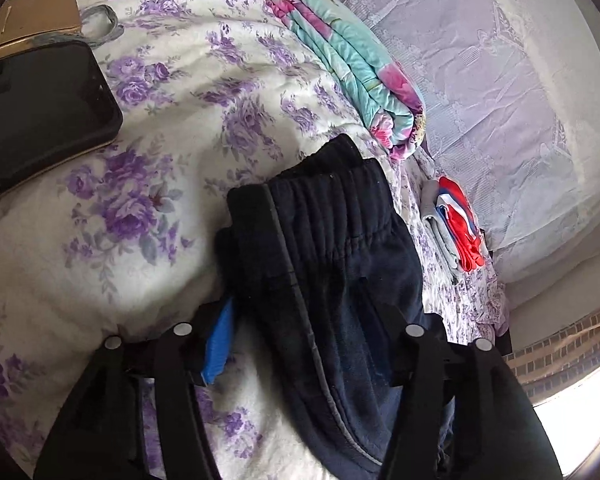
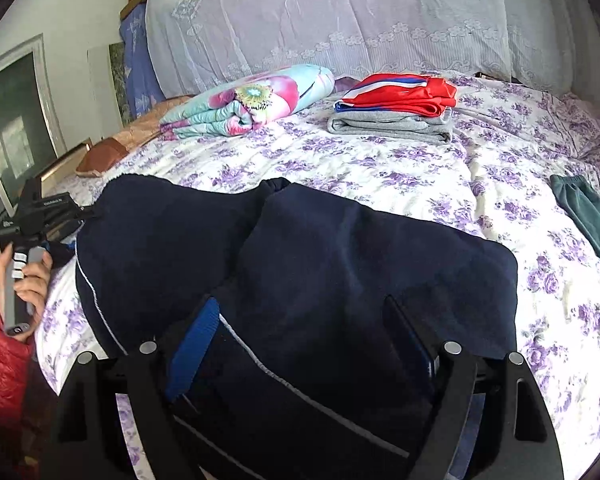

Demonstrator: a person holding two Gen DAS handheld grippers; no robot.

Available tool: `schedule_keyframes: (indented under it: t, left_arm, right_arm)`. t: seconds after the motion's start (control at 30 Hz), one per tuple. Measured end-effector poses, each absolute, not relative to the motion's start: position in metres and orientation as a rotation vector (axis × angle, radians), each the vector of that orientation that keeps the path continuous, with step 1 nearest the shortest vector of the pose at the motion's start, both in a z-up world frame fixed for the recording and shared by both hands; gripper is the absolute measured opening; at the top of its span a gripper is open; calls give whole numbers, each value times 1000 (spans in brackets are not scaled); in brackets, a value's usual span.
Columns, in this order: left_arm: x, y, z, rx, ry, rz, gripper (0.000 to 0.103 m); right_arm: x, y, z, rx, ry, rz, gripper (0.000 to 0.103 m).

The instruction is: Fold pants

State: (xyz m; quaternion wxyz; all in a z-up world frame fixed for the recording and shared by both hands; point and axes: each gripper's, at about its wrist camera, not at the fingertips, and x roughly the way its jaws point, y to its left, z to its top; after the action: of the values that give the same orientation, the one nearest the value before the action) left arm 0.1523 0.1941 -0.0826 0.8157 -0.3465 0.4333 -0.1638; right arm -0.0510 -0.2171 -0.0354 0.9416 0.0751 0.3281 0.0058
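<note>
Floral bed [image 2: 380, 160] carries navy pants [image 2: 300, 272] lying left-right across mid-frame; right gripper [image 2: 304, 344] and left gripper [image 1: 300, 320] fingers straddle them, grip uncertain.

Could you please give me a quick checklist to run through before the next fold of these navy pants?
1. Check right tool straddles navy pants: ok.
2. Check left tool straddles waistband: ok.
3. Either tool gripping the fabric firmly: cannot tell.
4. Bare floral sheet beyond the pants to fold onto: ok.
5. Pants apart from folded stack: ok.
6. Pants apart from phone: ok.
</note>
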Motion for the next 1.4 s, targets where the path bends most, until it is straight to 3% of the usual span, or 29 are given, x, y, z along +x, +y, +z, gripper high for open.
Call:
schedule_keyframes:
  t: [0.03, 0.1, 0.17, 0.23, 0.3, 0.4, 0.5, 0.6, 0.87, 0.97, 1.4]
  left_arm:
    - [154, 190, -81, -731, 923, -341, 66]
    - [159, 179, -77, -705, 921, -339, 84]
    - [164, 171, -75, -674, 920, -317, 84]
    - [164, 171, -75, -664, 911, -293, 70]
    - [161, 182, -80, -707, 903, -295, 44]
    - [158, 198, -86, -793, 896, -361, 34]
    - [151, 196, -79, -762, 873, -358, 30]
    - [141, 186, -58, -662, 820, -331, 27]
    - [106, 144, 2, -358, 669, -265, 26]
    - [94, 121, 14, -237, 621, -205, 26]
    - [47, 35, 46, 103, 479, -143, 25]
  right_arm:
    - [-53, -219, -32, 165, 662, 15, 84]
    - [-54, -221, -26, 185, 640, 14, 84]
    - [-54, -221, -20, 196, 625, 16, 84]
    - [-52, -219, -10, 179, 605, 13, 84]
    - [-51, -213, -1, 138, 581, 1, 84]
    - [-39, -202, 7, 51, 585, -34, 84]
    - [-16, -188, -5, -50, 662, -73, 84]
    - [10, -167, -53, -234, 866, -82, 84]
    - [-21, -182, -26, -126, 701, -82, 86]
    - [-10, -187, -53, -135, 858, -38, 90]
    - [-75, -240, -19, 91, 634, -24, 91]
